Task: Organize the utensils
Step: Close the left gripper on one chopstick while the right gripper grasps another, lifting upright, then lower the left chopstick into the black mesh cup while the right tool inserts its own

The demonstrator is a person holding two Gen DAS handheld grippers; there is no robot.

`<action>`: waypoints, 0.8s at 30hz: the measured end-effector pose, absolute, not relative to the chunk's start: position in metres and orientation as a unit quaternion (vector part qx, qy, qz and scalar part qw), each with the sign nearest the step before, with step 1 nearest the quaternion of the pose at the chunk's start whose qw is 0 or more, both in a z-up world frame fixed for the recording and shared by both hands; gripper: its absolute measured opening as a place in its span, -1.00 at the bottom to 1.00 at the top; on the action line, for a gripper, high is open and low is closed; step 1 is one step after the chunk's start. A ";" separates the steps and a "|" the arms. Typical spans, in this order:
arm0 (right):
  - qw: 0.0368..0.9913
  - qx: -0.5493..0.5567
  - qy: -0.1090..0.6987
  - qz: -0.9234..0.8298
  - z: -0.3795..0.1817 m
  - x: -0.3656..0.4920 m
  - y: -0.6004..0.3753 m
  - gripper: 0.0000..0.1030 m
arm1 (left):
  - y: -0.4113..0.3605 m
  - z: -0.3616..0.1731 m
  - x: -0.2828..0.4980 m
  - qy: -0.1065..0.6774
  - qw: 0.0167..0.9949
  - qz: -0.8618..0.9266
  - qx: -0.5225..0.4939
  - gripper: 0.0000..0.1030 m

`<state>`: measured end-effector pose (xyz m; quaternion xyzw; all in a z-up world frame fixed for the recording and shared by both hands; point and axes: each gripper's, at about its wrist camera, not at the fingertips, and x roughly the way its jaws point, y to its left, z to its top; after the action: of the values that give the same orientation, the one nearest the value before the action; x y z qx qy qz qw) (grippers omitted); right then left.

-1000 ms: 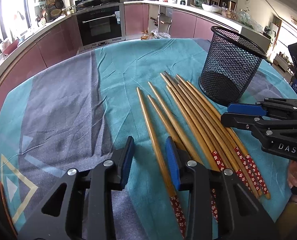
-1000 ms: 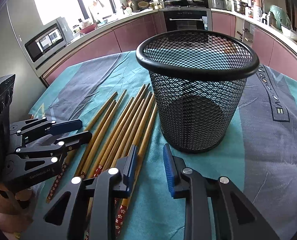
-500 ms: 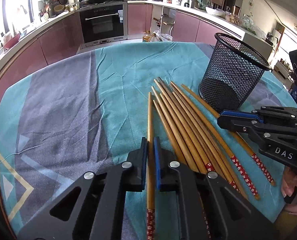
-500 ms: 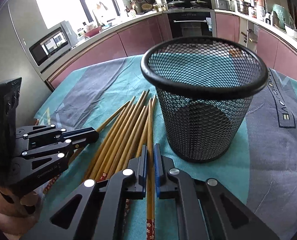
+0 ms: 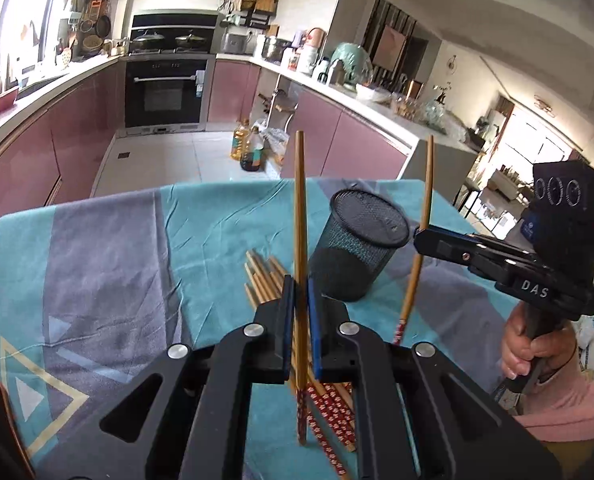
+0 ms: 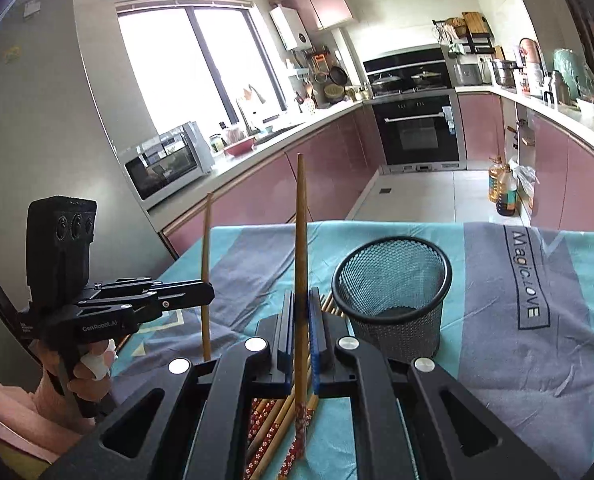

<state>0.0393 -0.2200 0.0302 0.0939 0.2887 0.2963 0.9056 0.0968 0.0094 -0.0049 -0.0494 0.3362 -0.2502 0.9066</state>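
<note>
The black wire-mesh cup [image 6: 393,300] stands upright on the teal and grey tablecloth [image 5: 109,256], and from the right wrist view, looking down into it, I see only its dark bottom, nothing inside. Just beside it on the cloth lies the bundle of wooden chopsticks [image 5: 263,280], light brown shafts with red, white-flowered handle ends fanned out toward the near edge.

Two chopsticks are up off the cloth. The left gripper [image 5: 300,320] has its blue-padded jaws pinched tight on one chopstick [image 5: 299,216], which stands nearly upright, narrow tip high, patterned end hanging below the jaws. The right gripper [image 6: 300,324] is clamped the same way on a second chopstick [image 6: 302,236], also near vertical with its red floral end down. Each tool is gripped by a hand [image 5: 533,344] with a pink sleeve [image 5: 565,404] behind it.
</note>
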 end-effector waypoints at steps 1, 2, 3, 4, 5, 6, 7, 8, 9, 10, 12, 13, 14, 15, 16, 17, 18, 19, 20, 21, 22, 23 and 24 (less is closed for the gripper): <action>0.908 0.095 0.279 0.299 0.036 0.038 -0.222 -0.89 | 0.010 0.005 0.094 0.324 0.909 -0.257 -0.052 -0.86; 0.910 0.098 0.268 0.302 0.042 0.036 -0.225 -0.89 | 0.010 0.014 0.092 0.313 0.911 -0.263 -0.057 -0.86; 0.911 0.101 0.257 0.306 0.049 0.036 -0.229 -0.89 | 0.011 0.024 0.090 0.302 0.912 -0.271 -0.064 -0.86; 0.912 0.103 0.249 0.308 0.055 0.035 -0.232 -0.89 | 0.012 0.033 0.088 0.291 0.913 -0.278 -0.069 -0.86; 0.915 0.103 0.239 0.308 0.062 0.035 -0.235 -0.89 | 0.012 0.041 0.088 0.280 0.914 -0.284 -0.075 -0.86; 0.917 0.103 0.230 0.309 0.069 0.036 -0.238 -0.89 | 0.009 0.050 0.089 0.271 0.916 -0.286 -0.078 -0.86; 0.917 0.106 0.223 0.312 0.075 0.039 -0.240 -0.89 | 0.006 0.058 0.090 0.260 0.918 -0.288 -0.081 -0.86; 0.918 0.107 0.217 0.315 0.080 0.041 -0.244 -0.89 | 0.005 0.066 0.091 0.250 0.919 -0.292 -0.084 -0.86; 0.919 0.104 0.211 0.316 0.086 0.043 -0.245 -0.89 | 0.002 0.074 0.093 0.241 0.920 -0.296 -0.088 -0.86; 0.921 0.101 0.205 0.316 0.091 0.045 -0.247 -0.89 | -0.002 0.080 0.095 0.234 0.921 -0.298 -0.091 -0.86; 0.926 0.095 0.194 0.310 0.101 0.049 -0.251 -0.89 | -0.009 0.093 0.101 0.223 0.921 -0.304 -0.096 -0.86; 0.928 0.093 0.187 0.309 0.105 0.052 -0.253 -0.89 | -0.013 0.099 0.105 0.216 0.922 -0.306 -0.096 -0.86; 0.930 0.092 0.182 0.306 0.109 0.053 -0.255 -0.89 | -0.017 0.103 0.108 0.210 0.924 -0.306 -0.096 -0.86; 0.933 0.091 0.176 0.302 0.114 0.056 -0.258 -0.89 | -0.021 0.108 0.111 0.207 0.924 -0.308 -0.096 -0.86; 0.935 0.089 0.171 0.298 0.117 0.058 -0.260 -0.89 | -0.026 0.112 0.115 0.204 0.924 -0.310 -0.096 -0.86; 0.937 0.088 0.167 0.293 0.120 0.062 -0.262 -0.89 | -0.031 0.117 0.118 0.202 0.924 -0.311 -0.095 -0.86; 0.939 0.086 0.165 0.288 0.121 0.065 -0.264 -0.89 | -0.037 0.120 0.121 0.199 0.925 -0.310 -0.092 -0.86; 0.941 0.082 0.165 0.283 0.122 0.069 -0.265 -0.89 | -0.043 0.121 0.125 0.198 0.926 -0.309 -0.087 -0.86; 0.942 0.079 0.166 0.279 0.121 0.073 -0.267 -0.89 | -0.049 0.122 0.128 0.199 0.927 -0.309 -0.082 -0.86; 0.944 0.075 0.170 0.274 0.119 0.078 -0.267 -0.89 | -0.055 0.121 0.132 0.202 0.927 -0.306 -0.078 -0.86; 0.945 0.072 0.174 0.269 0.115 0.084 -0.267 -0.89 | -0.060 0.119 0.136 0.208 0.926 -0.306 -0.074 -0.86; 0.944 0.068 0.181 0.265 0.111 0.089 -0.267 -0.89 | -0.066 0.116 0.140 0.217 0.923 -0.309 -0.071 -0.86; 0.943 0.067 0.189 0.265 0.106 0.090 -0.266 -0.89 | -0.072 0.112 0.144 0.229 0.921 -0.308 -0.067 -0.86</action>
<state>0.0903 -0.2658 0.1060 0.0669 0.1892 0.2655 0.9430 0.1441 -0.0717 0.1120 -0.0671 0.2288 -0.3081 0.9210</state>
